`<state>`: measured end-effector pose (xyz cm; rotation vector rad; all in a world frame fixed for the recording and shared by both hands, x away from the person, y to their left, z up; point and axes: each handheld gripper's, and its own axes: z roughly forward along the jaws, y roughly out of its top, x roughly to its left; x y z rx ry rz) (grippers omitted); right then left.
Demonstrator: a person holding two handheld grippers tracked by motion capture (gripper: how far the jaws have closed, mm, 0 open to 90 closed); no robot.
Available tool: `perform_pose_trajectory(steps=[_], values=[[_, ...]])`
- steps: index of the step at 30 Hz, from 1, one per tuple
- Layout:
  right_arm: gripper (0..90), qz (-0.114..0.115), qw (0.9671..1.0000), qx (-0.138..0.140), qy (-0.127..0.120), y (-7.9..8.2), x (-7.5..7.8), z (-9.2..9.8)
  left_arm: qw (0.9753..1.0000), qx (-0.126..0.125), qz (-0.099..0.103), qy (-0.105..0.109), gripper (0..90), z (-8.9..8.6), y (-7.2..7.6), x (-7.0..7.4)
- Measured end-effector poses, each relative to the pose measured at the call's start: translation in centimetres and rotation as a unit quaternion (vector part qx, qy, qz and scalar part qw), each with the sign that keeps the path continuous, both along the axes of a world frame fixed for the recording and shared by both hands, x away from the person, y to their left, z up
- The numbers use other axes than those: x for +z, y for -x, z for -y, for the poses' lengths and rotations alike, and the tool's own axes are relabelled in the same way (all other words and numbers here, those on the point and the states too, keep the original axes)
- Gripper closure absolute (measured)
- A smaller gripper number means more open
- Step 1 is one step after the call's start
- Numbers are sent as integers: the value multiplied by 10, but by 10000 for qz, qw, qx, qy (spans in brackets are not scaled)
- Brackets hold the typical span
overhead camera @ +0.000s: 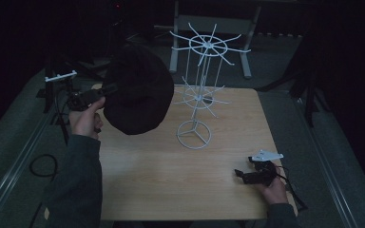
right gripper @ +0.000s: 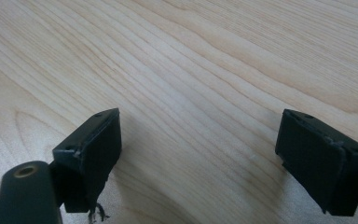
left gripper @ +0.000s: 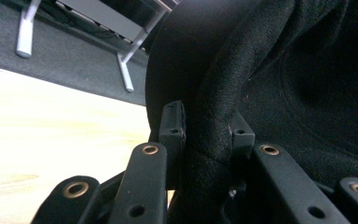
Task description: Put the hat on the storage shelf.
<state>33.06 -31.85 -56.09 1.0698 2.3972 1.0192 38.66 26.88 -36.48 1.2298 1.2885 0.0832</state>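
Note:
A black felt hat hangs in the air above the table's far left part, held by its brim. My left gripper is shut on that brim; in the left gripper view the two jaws pinch a fold of the hat at the left gripper. A white wire display stand with two tiers of hooks rises from a round base near the table's middle, just right of the hat. My right gripper rests low at the table's near right, open, and the right gripper has only bare wood between its jaws.
The light wooden table has free room in its front half. Dark floor, cables and a grey metal frame lie beyond the far edge. A person's left sleeve comes in at the near left.

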Motion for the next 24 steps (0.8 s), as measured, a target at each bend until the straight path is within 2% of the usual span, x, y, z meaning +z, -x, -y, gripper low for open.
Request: perform_pose_trajectory(steps=[11, 20, 24], values=[[141, 1, 10000, 1, 1, 0, 0, 0, 9994, 82, -116, 310, 758, -1, -8, 0], [141, 5, 10000, 4, 2, 0, 0, 0, 9994, 129, -190, 253, 757, -1, -11, -2], [142, 7, 10000, 4, 5, 0, 0, 0, 9990, 172, -201, 350, 758, -2, -12, -2]])
